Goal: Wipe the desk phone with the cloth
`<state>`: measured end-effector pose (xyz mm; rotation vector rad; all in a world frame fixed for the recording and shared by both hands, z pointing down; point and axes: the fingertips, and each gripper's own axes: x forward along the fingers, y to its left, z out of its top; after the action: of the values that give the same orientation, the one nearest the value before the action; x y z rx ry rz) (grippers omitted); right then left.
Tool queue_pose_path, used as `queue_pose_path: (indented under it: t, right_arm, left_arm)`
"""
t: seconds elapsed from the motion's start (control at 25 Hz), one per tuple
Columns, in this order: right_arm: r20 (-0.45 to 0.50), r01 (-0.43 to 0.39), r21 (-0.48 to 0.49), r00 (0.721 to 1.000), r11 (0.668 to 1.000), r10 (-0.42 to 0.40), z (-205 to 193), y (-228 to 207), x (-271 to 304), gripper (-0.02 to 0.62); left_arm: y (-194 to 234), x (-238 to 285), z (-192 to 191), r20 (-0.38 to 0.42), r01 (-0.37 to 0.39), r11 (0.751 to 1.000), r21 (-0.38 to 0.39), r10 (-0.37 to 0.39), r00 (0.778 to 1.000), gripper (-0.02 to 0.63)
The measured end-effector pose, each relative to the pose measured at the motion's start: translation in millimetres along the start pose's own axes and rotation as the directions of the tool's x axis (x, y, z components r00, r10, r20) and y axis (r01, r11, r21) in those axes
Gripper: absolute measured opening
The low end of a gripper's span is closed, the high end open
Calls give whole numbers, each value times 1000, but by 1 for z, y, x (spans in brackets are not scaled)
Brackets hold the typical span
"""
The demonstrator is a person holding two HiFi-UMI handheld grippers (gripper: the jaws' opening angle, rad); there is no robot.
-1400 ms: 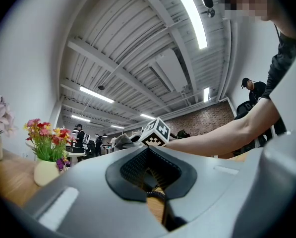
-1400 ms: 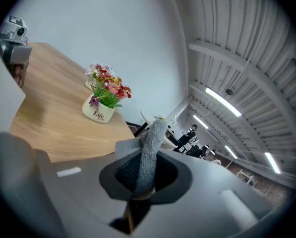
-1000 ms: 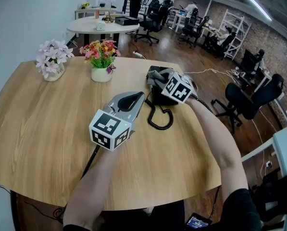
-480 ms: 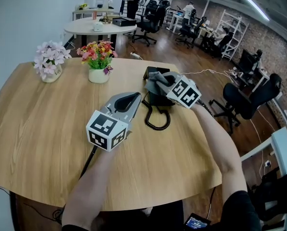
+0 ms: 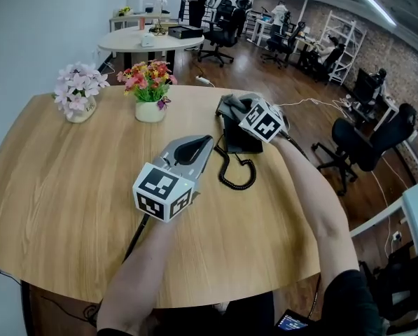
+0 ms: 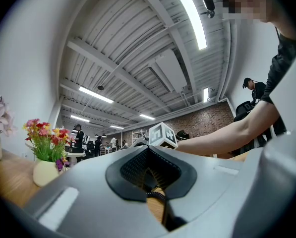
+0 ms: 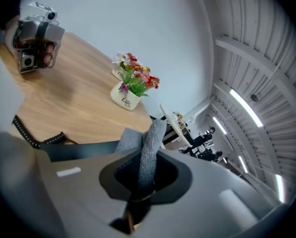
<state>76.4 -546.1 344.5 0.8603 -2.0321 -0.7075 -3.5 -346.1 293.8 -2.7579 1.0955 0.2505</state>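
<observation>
Your left gripper [image 5: 197, 144] sits low over the tabletop [image 5: 54, 187] with its jaws pressed together on nothing. It looks parked there to stay out of the wiping (only the coiled cord [image 5: 237, 175] lies just past its tips). The desk phone [image 5: 242, 143] is just ahead of that gripper and to its right, directly beneath your right gripper [image 5: 241, 110]. The right gripper is pinching the grey cloth [image 7: 148, 148]. One fold runs up between its jaws, and the loose part is bunched in front of the tips on the phone's top. Gripping it by a fold probably lets the free cloth drag flat over the casing as you sweep. I'd judge the wipe to be under way at the phone's far end, with the part nearer you not yet covered.
</observation>
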Motion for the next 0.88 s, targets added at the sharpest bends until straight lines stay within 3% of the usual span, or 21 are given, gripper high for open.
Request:
queue_pose_path:
  t: [0.12,0.32,0.44,0.52,0.6,0.68,0.76,0.88]
  right_arm:
    - [5,-96,-78,995,992,97,0,43,-25,18]
    - [-5,-278,-208,959,938,284,-8,129,-76,18]
    - [-3,-342,-234,936,910,351,-14,143,-95,18]
    - [53,-262,-145,961,954,272,-14,104,-91,18]
    - [105,-54,41,993,998,49,-19,27,-72,18]
    - [91,134,189,984,973,-153,-29,-41,-50,18]
    - [56,186,214,978,959,-202,-35,-63,-30,18]
    - [8,148,172,988,974,-152,-39,-60,-6,18]
  left_arm:
    - [0,-1,0,-2,0,1000,1,0,1000,2]
    - [0,-1,0,-3,0,1000,1,0,1000,2]
    - [0,-1,0,-2,-2,1000,1,2,1000,2]
    - [1,-1,0,-1,-1,1000,2,1,1000,2]
    - [2,-1,0,-1,0,1000,1,0,1000,2]
    - [1,-1,-2,0,5,1000,-2,-5,1000,2]
    - [-1,0,-2,1,9,1000,-4,-9,1000,2]
    - [-2,0,-1,3,12,1000,-4,-12,1000,2]
